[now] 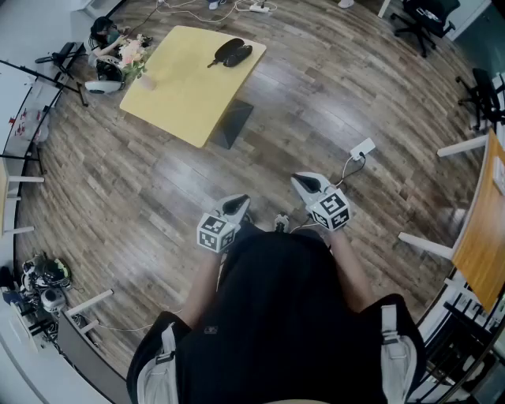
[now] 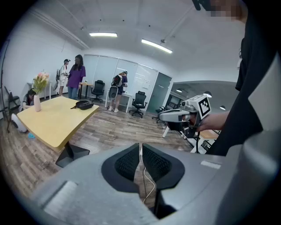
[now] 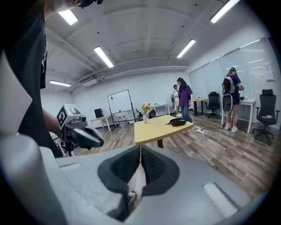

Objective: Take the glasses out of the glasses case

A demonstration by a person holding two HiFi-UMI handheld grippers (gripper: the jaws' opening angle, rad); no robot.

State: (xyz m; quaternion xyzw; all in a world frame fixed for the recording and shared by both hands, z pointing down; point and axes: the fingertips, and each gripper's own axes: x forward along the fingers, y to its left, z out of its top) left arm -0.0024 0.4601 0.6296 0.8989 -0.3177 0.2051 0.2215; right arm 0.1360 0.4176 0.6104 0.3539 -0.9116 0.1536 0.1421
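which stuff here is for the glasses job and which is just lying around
For the job: glasses case on the yellow table; left gripper and right gripper, both shut and empty.
Lying about: vase of flowers, power strip on the floor, office chair.

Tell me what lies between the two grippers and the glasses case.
In the head view: bare wood floor, then the table's dark base and a bare stretch of yellow tabletop.

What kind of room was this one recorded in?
Most likely an open-plan office or lab space: swivel office chairs, a whiteboard, strip ceiling lights, and a yellow table on wood-look flooring.
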